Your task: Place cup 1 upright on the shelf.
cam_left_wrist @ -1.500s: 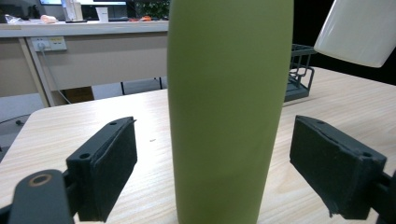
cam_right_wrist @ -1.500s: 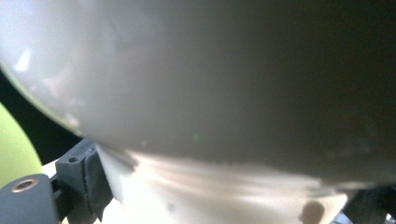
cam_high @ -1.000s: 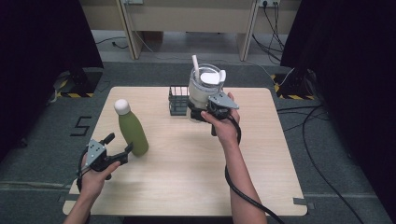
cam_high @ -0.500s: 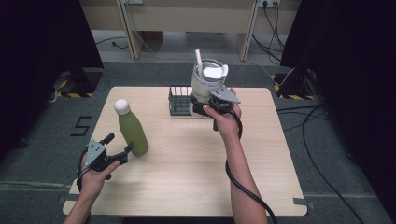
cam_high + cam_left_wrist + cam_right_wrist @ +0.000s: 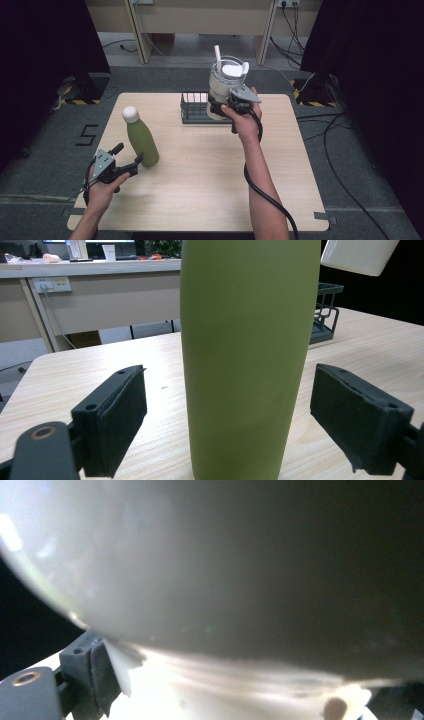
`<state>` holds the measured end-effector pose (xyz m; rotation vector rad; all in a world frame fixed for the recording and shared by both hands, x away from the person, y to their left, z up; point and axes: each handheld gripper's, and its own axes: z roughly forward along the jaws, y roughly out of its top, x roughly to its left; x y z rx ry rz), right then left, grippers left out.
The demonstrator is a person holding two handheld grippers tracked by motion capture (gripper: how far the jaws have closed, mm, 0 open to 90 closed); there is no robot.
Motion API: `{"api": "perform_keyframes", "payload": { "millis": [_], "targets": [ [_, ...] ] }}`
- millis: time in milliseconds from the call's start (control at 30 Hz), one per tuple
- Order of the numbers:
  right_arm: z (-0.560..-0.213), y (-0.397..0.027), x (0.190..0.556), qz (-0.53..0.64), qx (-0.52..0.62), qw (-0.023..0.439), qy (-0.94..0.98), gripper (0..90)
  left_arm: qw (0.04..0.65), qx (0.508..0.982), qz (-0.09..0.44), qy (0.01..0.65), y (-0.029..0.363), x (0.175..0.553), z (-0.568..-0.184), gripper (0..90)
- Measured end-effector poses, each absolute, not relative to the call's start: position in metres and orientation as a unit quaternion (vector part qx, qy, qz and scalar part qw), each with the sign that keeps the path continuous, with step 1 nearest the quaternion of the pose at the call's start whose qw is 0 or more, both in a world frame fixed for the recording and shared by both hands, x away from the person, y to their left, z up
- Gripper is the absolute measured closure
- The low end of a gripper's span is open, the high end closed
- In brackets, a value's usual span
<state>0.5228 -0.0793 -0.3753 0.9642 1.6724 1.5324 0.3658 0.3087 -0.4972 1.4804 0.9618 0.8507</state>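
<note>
Gripping: right gripper [image 5: 223,103], jaws clamped on the handle side of a tall translucent white plastic tumbler with lid and white straw [image 5: 223,80]; one black pad [image 5: 97,672] presses its pale wall in the right gripper view.
Change: tumbler has risen off the table since a second ago and now hangs above the black wire rack [image 5: 194,107] at the far middle, base clear of it. Judged: the lift is under way, placing still to come.
Left gripper [image 5: 131,161]: near left, unmoved, jaws spread partway on either side of an upright matte olive-green metal bottle with white cap [image 5: 141,137], pads apart from it [image 5: 116,420]; no grip yet.
Surface: light wooden table [image 5: 200,180], bottle standing on its left part
</note>
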Motion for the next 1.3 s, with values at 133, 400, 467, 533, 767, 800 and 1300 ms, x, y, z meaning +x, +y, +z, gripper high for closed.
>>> {"api": "perform_keyframes", "payload": {
  "millis": [133, 400, 467, 533, 767, 800, 1300],
  "targets": [
    [-0.374, -0.080, 0.528, 0.587, 0.373, 0.332, 0.638, 9.9, 0.558, 0.626, 0.360, 0.408, 0.309, 0.365, -0.497, 14.3],
    [-0.373, -0.078, 0.539, 0.580, 0.379, 0.333, 0.640, 9.9, 0.557, 0.625, 0.361, 0.410, 0.310, 0.365, -0.497, 14.3],
    [-0.372, -0.078, 0.541, 0.580, 0.379, 0.333, 0.639, 9.9, 0.558, 0.625, 0.361, 0.410, 0.310, 0.364, -0.497, 14.3],
    [-0.370, -0.078, 0.544, 0.580, 0.381, 0.334, 0.638, 10.0, 0.558, 0.625, 0.361, 0.409, 0.310, 0.364, -0.496, 14.2],
    [-0.366, -0.080, 0.552, 0.578, 0.383, 0.337, 0.637, 9.9, 0.558, 0.625, 0.360, 0.410, 0.309, 0.363, -0.497, 14.2],
    [-0.366, -0.080, 0.552, 0.578, 0.383, 0.337, 0.637, 9.9, 0.558, 0.625, 0.360, 0.410, 0.309, 0.363, -0.497, 14.2],
    [-0.365, -0.089, 0.568, 0.570, 0.397, 0.341, 0.633, 9.9, 0.559, 0.624, 0.360, 0.410, 0.308, 0.363, -0.496, 14.2]
  ]
}}
